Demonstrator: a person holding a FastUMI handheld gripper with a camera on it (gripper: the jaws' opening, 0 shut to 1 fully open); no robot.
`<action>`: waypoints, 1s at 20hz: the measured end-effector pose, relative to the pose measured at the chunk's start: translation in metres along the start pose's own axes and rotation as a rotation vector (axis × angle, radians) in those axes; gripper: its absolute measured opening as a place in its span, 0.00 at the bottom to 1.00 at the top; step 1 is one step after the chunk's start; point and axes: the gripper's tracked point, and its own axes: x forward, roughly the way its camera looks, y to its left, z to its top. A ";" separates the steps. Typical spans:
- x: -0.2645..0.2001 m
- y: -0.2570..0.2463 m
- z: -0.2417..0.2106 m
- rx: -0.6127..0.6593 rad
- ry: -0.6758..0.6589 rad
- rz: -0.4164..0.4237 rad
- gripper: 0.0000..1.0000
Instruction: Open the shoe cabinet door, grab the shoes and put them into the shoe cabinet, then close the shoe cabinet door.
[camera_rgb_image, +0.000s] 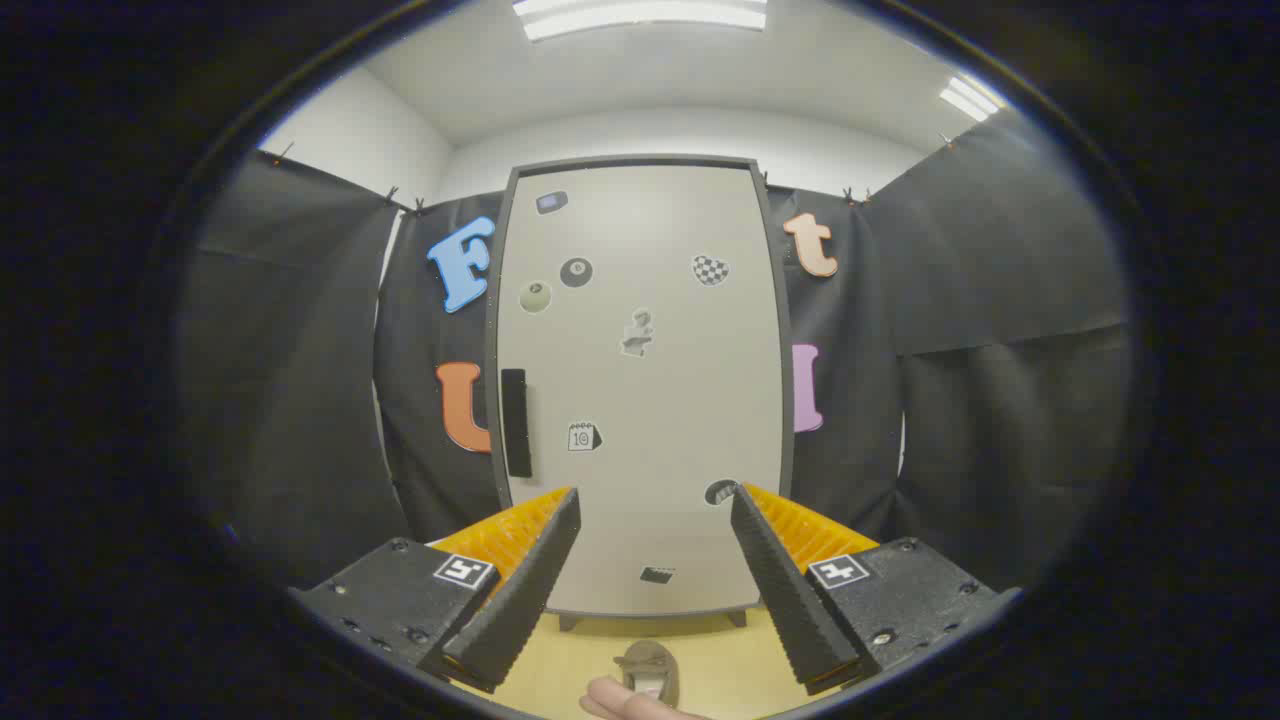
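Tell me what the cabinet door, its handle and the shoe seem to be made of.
The cabinet door: probably painted board or laminate, smooth, matte, pale. Its handle: a dark, flat vertical bar, plastic or metal. The shoe on the floor: looks like brown leather or suede, too small to be sure. The tongs hang open before the door.

Black cloth (960, 300) hangs around me on every side, clipped along its top edge. Above the cloth I see white walls (350, 130), a white ceiling (640, 80) and two lit ceiling lights (640, 15). Below the cloth lies a pale wooden floor (590, 660).
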 end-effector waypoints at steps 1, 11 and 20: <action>-0.001 -0.001 0.001 -0.002 -0.001 -0.006 0.99; -0.002 -0.001 0.010 -0.013 -0.033 -0.021 0.99; 0.037 0.016 0.017 0.015 -0.043 0.027 0.99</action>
